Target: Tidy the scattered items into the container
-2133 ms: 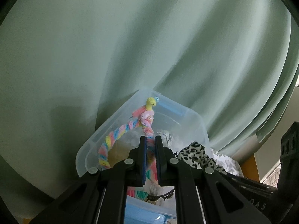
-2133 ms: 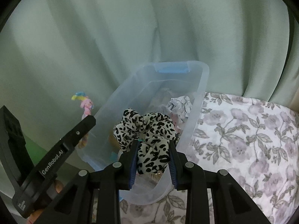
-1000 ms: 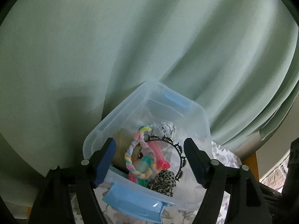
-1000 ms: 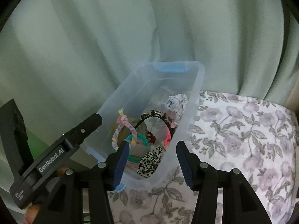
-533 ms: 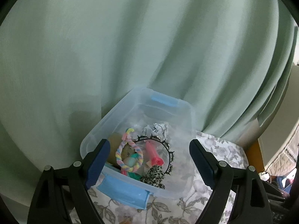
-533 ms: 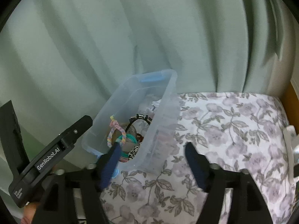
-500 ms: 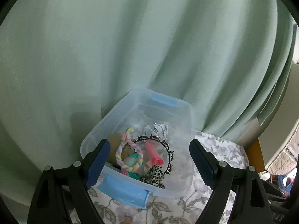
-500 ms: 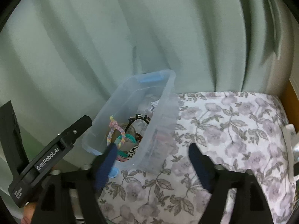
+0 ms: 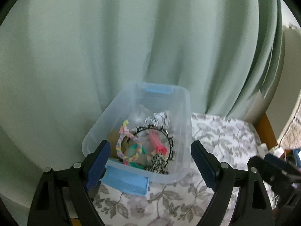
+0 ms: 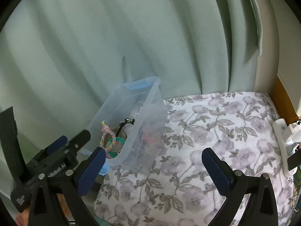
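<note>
plastic container [image 9: 185,113] full; both grippers empty, spread.

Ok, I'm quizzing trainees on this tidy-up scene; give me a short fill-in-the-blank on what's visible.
1. The leopard-print scrunchie lies ____ the clear bin.
2. The bin's latches are coloured ____.
3. The left gripper and right gripper are both ____.
4. The bin sits on a ____-patterned cover.

Missing words: inside; blue; open; floral
</note>
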`<state>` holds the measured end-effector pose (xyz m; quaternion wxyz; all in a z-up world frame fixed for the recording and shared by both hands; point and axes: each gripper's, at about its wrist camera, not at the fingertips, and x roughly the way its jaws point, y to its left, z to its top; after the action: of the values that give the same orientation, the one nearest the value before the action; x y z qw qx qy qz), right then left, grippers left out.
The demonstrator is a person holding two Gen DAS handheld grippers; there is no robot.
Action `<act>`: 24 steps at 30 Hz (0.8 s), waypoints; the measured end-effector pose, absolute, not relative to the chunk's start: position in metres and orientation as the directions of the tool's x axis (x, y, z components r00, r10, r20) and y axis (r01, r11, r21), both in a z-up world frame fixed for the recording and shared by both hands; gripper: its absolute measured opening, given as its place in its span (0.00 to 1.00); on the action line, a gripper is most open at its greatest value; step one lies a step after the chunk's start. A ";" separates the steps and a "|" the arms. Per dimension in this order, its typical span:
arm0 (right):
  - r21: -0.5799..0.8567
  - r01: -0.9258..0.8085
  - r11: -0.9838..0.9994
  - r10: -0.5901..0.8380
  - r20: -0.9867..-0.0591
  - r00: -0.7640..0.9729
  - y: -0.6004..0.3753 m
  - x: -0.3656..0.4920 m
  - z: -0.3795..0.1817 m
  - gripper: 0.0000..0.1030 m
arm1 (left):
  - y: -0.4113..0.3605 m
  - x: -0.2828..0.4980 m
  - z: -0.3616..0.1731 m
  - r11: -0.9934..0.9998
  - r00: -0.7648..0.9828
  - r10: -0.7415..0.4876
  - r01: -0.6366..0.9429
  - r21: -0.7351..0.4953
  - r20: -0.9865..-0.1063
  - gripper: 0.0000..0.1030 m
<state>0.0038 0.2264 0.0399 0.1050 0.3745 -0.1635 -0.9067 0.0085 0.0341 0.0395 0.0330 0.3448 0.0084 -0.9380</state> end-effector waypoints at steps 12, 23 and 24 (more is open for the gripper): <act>0.300 0.009 -0.954 -0.229 -0.708 -0.667 0.227 0.012 0.033 1.00 | 0.054 0.019 0.030 -1.000 -0.715 -0.018 0.010 0.016 -0.699 0.85; 0.269 -0.067 -0.961 -0.172 -0.770 -0.614 0.226 0.018 0.034 1.00 | 0.049 0.025 0.034 -1.000 -0.709 -0.013 0.014 0.004 -0.705 0.85; 0.263 -0.065 -0.963 -0.169 -0.770 -0.616 0.224 0.019 0.035 1.00 | 0.048 0.025 0.035 -1.000 -0.709 -0.012 0.015 0.003 -0.705 0.85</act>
<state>0.0189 0.2238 0.0354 0.0292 0.4374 -0.1334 -0.8889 0.0251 0.0483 0.0348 0.0074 0.3811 0.0016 -0.9245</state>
